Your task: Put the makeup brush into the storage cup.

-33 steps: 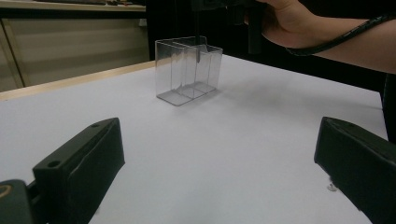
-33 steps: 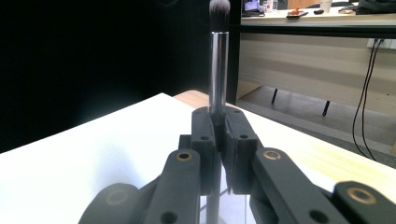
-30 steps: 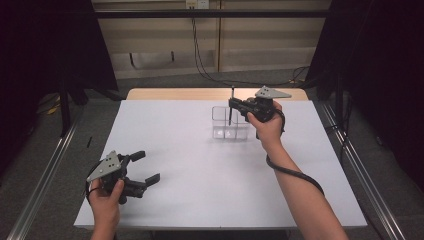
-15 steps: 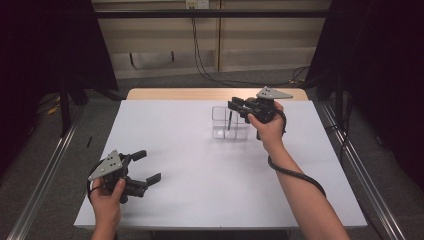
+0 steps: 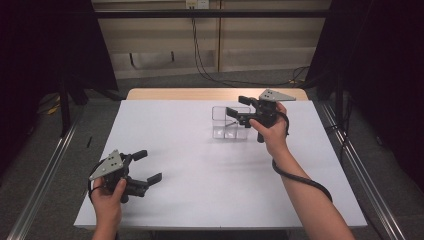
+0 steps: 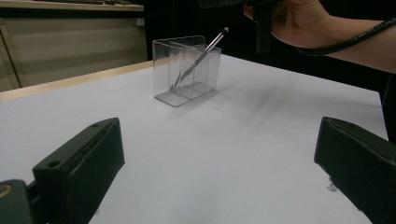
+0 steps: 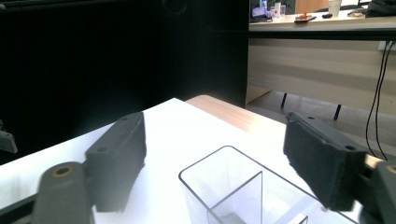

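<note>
- Right gripper (image 5: 239,108) hovers just above the clear holder (image 5: 224,131), at about 1 o'clock on the table (image 5: 200,200) in the high view.
- Its jaws have just been opening; a second ago they were clamped on the pen, which stood upright over the holder. Now they stand wide with nothing between them (right gripper view (image 7: 215,154)).
- Released: the pen (image 6: 201,58) sits in the holder, so the drop looks done. Judged next: back the right gripper off.
- Pen long axis: tilted, not upright. In the left gripper view the lower tip rests at the holder's floor toward 7 o'clock and the top end sticks out over the rim toward 1 o'clock, leaning on a wall or divider; which one I can't tell.
- The holder stands upright, far centre-right of the table, with thin dividers inside.
- Left gripper (image 5: 147,166) is at 7 o'clock near the front edge, jaws spread and empty, well apart from the holder.
</note>
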`<state>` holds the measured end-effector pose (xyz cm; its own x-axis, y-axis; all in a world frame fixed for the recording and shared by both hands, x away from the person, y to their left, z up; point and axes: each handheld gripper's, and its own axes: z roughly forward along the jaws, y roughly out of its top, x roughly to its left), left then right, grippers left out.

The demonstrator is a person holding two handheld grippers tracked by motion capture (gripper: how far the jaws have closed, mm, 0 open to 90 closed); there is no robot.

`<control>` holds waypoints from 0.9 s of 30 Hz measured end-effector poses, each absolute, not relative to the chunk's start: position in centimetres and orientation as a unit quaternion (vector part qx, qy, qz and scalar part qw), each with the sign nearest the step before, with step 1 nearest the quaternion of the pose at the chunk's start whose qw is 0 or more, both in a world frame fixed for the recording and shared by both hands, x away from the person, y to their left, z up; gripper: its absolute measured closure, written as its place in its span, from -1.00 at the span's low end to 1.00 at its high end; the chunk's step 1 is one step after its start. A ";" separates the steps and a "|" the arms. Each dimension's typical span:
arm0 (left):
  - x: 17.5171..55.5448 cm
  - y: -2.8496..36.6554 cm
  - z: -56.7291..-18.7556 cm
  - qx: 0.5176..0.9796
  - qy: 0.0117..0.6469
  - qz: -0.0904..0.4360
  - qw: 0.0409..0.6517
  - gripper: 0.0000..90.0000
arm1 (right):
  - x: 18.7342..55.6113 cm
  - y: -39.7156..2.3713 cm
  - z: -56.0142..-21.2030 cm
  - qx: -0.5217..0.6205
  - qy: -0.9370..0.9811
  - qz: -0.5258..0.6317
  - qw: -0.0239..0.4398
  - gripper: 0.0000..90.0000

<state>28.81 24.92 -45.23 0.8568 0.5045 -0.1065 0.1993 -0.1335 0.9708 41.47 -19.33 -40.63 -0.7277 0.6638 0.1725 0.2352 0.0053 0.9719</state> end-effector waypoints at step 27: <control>28.4 25.2 -45.2 0.740 0.243 0.128 0.614 -0.97 | 39.8 -19.0 -40.1 0.301 0.704 0.621 0.167 -0.83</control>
<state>28.36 25.23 -45.22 0.8494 0.5162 -0.1100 0.2028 -0.1268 0.9710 39.83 -19.04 -40.06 -0.7631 0.6316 0.1373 0.2158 0.0487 0.9752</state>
